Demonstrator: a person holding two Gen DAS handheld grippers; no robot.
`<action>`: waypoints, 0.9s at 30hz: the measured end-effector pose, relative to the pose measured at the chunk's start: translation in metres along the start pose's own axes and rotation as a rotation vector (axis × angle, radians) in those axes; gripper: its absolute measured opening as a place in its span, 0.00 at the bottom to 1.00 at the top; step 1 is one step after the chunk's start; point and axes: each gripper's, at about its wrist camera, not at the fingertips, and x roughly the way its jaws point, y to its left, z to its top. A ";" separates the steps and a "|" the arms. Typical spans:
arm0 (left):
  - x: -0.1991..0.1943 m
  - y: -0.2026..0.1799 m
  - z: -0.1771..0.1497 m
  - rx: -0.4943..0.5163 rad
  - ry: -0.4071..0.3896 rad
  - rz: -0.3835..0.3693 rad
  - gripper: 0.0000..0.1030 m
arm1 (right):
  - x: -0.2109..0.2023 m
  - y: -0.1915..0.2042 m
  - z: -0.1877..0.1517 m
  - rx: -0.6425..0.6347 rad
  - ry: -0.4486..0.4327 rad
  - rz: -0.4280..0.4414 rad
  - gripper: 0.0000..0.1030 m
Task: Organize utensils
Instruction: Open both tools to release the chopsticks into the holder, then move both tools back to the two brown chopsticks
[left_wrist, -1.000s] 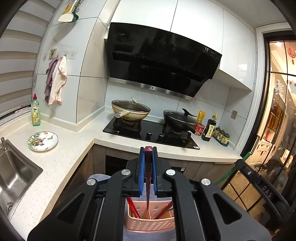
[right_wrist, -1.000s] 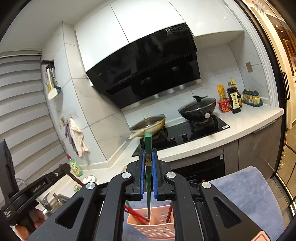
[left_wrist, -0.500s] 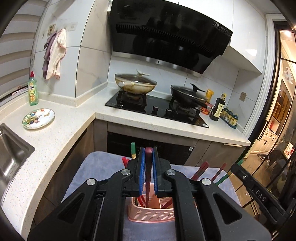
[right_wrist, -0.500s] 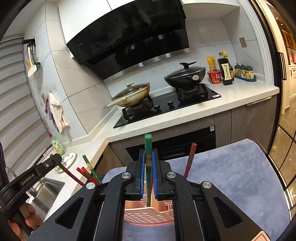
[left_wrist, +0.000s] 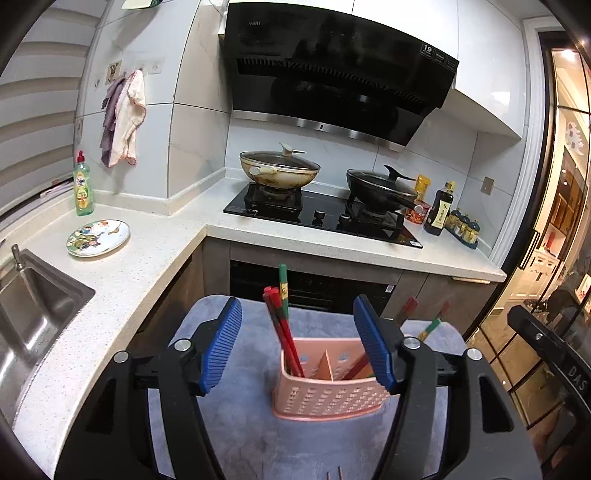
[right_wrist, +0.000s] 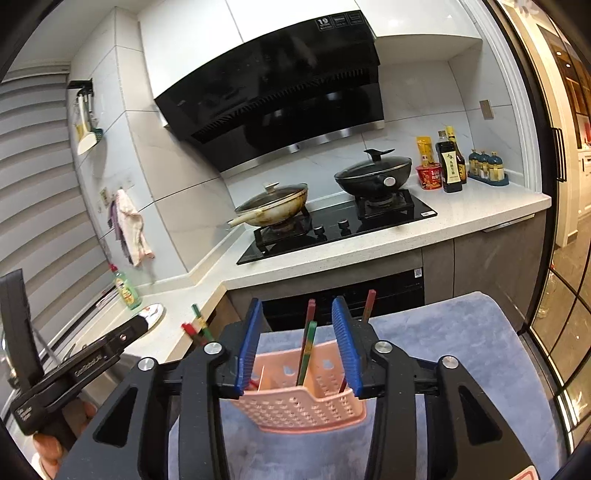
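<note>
A pink perforated utensil basket (left_wrist: 328, 391) stands on a blue-grey mat (left_wrist: 240, 435); it also shows in the right wrist view (right_wrist: 295, 406). Red chopsticks (left_wrist: 282, 332) and a green one (left_wrist: 283, 284) lean in its left compartment, more lean on the right (left_wrist: 428, 328). In the right wrist view a green chopstick (right_wrist: 306, 350) stands in the basket. My left gripper (left_wrist: 297, 347) is open and empty above the basket. My right gripper (right_wrist: 297, 345) is open and empty, its jaws either side of the green chopstick.
A white counter (left_wrist: 147, 254) wraps the corner, with a sink (left_wrist: 33, 314), a painted plate (left_wrist: 98, 238) and a soap bottle (left_wrist: 83, 184). Two lidded pans (left_wrist: 279, 170) sit on the hob (left_wrist: 321, 218). Sauce bottles (left_wrist: 437, 210) stand at the right.
Both grippers have opened and let go of their chopsticks, the red one from the left and the green one from the right, which now stand in the basket.
</note>
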 end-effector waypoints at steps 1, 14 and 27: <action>-0.005 -0.001 -0.004 0.010 0.005 0.005 0.59 | -0.007 0.001 -0.005 -0.012 0.010 0.006 0.39; -0.040 0.004 -0.119 0.102 0.224 0.083 0.60 | -0.070 0.008 -0.135 -0.138 0.237 -0.010 0.39; -0.066 0.015 -0.224 0.064 0.376 0.101 0.60 | -0.088 0.011 -0.264 -0.178 0.472 -0.026 0.39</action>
